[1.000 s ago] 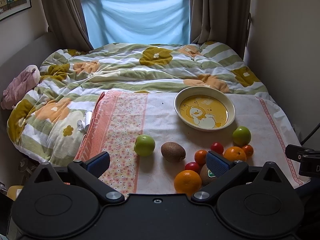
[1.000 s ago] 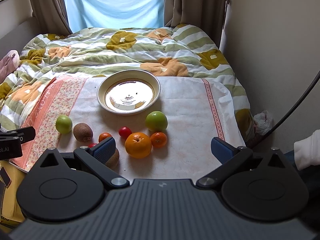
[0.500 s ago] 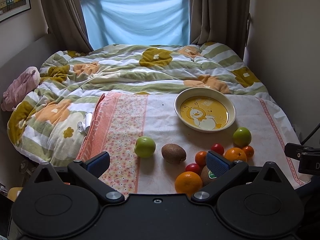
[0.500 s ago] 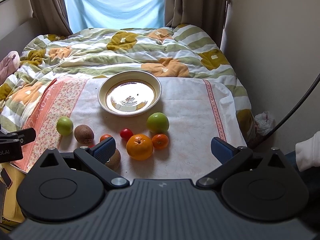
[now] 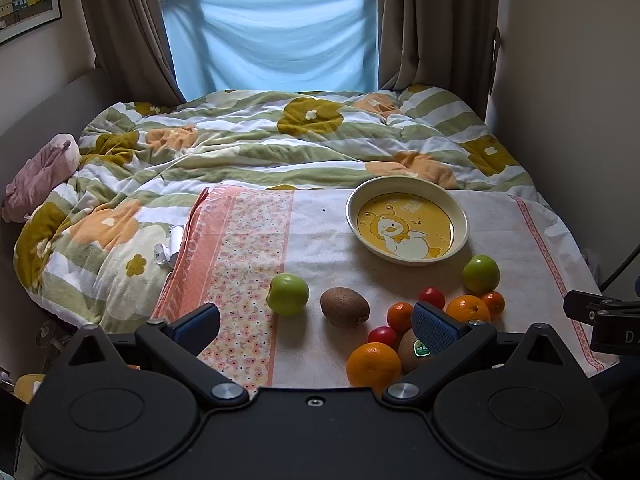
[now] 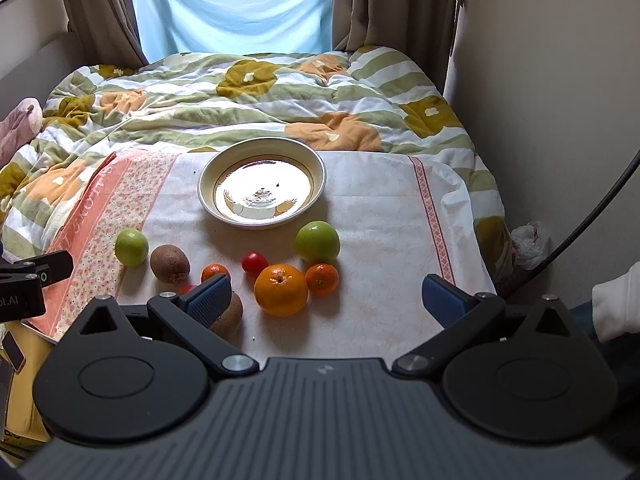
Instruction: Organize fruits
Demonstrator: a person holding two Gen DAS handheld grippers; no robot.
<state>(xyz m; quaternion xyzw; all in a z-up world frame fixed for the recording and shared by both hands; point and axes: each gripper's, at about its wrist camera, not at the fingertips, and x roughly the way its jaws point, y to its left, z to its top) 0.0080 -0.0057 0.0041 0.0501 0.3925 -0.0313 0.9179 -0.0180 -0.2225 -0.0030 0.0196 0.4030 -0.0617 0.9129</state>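
Little has changed vs 1 s ago: both views eased slightly fwd, nothing gripped. Left gripper [image 5: 316, 322] & right gripper [image 6: 326, 300] held wide open, empty. Fruits, e.g. large orange [image 6: 281, 290], lie mid-frame below empty duck plate [image 6: 208, 196]; no sorting begun

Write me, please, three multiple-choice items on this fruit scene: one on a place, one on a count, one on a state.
1. Where does the plate stand?
A. Nearer than the fruits
B. Beyond the fruits, on the cloth
C. On the floor

2. How many green apples are there?
A. One
B. Two
C. Four

3. How is the right hand-held gripper?
A. Open, holding nothing
B. Shut on a kiwi
C. Shut on the plate

Key: 1 B, the fruits lie before the plate; 2 B, left apple and right apple; 3 A, its fingers stand wide apart.
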